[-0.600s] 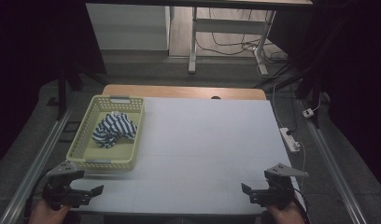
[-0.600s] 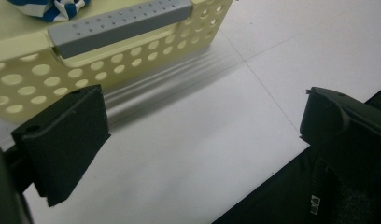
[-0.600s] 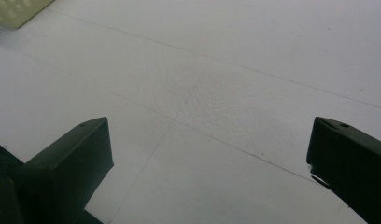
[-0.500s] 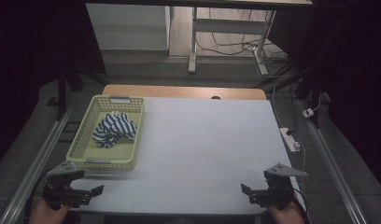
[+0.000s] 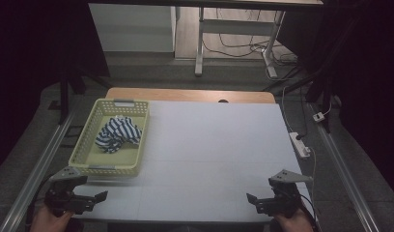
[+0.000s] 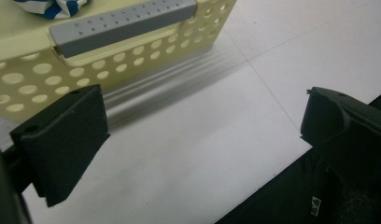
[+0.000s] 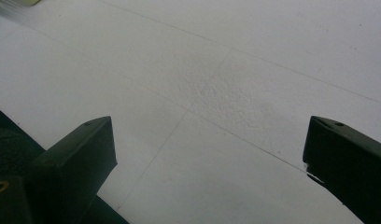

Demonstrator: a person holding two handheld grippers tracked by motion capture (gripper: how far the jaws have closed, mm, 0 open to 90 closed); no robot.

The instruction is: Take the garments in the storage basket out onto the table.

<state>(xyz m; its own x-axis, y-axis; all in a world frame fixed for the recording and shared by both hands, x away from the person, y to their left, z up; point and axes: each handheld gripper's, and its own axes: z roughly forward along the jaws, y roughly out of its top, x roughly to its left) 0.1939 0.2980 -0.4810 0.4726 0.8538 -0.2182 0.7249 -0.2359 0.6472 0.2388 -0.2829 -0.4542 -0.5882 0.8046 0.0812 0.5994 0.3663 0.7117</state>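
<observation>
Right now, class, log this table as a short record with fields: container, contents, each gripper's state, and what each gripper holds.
container: yellow basket, on the table's left side
contents: striped cloth, bunched up
left gripper: open, holds nothing, just short of the basket
right gripper: open, holds nothing, over bare table near the front edge

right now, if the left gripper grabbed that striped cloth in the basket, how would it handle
The striped cloth lies crumpled in loose folds, so it would probably hang limp and unfurl when lifted. It looks thin and likely light, so the yellow basket should mostly stay put, though a fold might snag on its perforated wall. A pinch on one fold may lift only part of it at first.
</observation>
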